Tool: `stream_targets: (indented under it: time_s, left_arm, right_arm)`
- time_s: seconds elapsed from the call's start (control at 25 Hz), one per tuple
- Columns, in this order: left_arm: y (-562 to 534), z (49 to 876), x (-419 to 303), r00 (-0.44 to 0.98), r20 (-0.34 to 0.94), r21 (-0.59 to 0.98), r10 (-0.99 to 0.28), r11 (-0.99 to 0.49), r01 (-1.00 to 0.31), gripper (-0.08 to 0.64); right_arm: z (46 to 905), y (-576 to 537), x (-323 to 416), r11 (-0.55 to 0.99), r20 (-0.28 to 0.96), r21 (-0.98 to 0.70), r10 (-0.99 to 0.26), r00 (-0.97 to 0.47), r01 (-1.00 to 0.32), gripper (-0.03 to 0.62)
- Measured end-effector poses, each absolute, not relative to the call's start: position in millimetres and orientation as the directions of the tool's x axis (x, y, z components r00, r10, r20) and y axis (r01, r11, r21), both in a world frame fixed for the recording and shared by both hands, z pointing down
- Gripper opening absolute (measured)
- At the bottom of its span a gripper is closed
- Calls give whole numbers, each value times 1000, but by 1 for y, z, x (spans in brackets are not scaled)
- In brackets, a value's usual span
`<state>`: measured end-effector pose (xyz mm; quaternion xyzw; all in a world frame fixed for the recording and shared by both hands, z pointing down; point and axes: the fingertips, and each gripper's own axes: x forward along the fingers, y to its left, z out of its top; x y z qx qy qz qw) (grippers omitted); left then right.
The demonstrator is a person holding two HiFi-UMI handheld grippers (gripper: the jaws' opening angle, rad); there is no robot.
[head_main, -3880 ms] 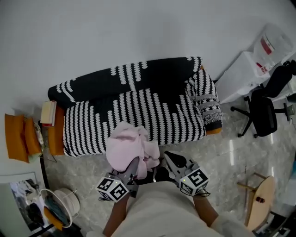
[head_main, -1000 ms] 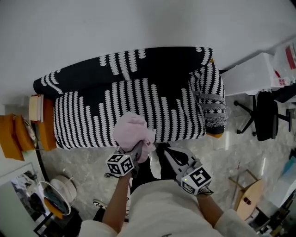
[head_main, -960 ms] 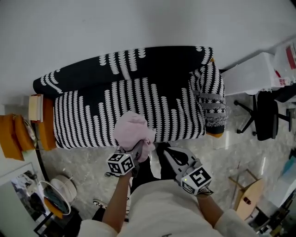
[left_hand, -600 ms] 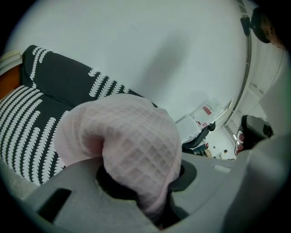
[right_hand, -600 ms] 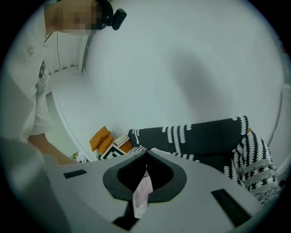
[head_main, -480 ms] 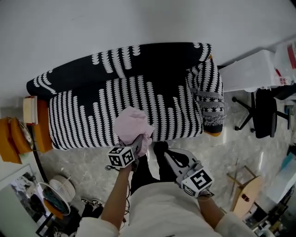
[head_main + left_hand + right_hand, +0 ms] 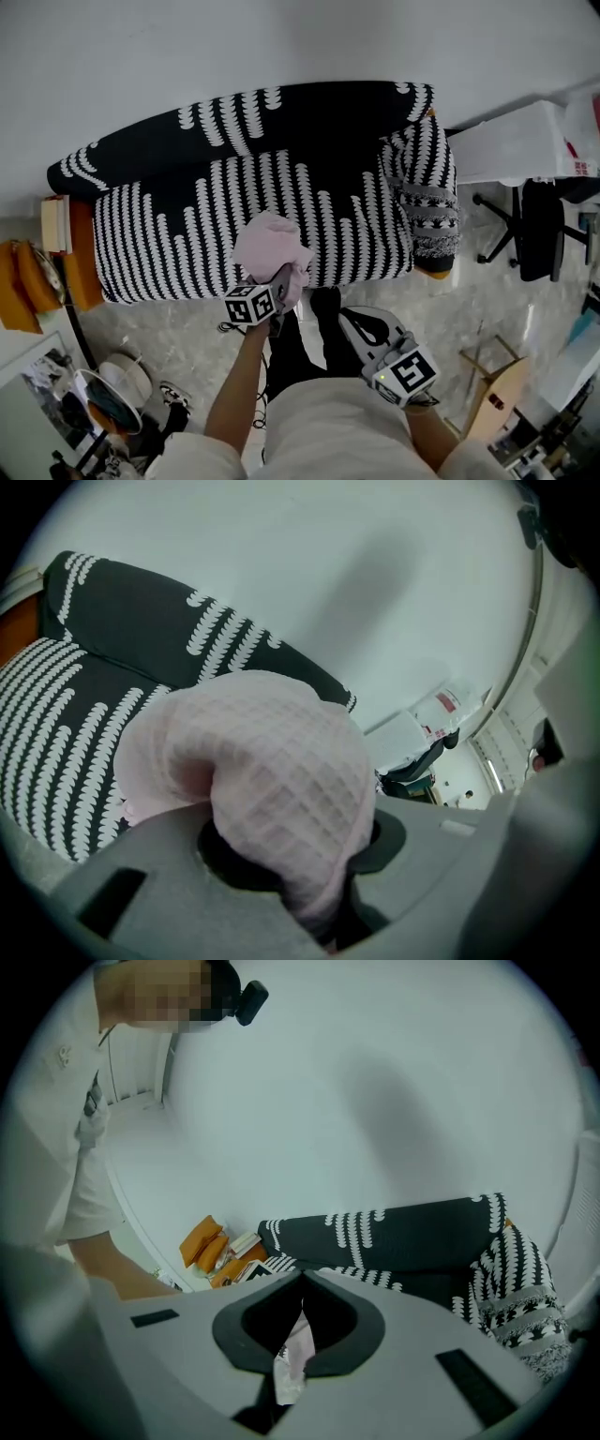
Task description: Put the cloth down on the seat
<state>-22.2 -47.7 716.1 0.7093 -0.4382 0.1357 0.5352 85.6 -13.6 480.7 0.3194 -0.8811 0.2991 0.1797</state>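
Nothing clear enough to read anywhere. Only a bit of red print on the white plastic bag (image 7: 581,141) at the right edge of the head view, too small and blurry to make out.

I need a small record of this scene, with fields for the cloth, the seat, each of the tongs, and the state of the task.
cloth: pink, waffle weave, bunched up
seat: black with a white pattern
left tongs: shut on the cloth
right tongs: jaws together, apart from the cloth
cloth place: over the front edge of the seat; whether it touches cannot be told
task state: cloth not yet released
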Motion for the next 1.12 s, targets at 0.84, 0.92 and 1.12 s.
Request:
stream_targets:
  time_s: [0.84, 0.92, 1.12]
  left_arm:
    - [-64, 818, -16, 549, 740, 602, -389, 19, -798, 146]
    - [-63, 829, -21, 541, 748, 599, -384, 40, -800, 146]
    - [-63, 856, -32, 521, 775, 575, -359, 57, -816, 146]
  right_arm:
    - [520, -6, 108, 575, 576, -442, -406, -709, -688, 8]
    - [523, -4, 109, 575, 586, -442, -395, -707, -688, 8]
    - [532, 0, 111, 571, 598, -448, -380, -705, -688, 8]
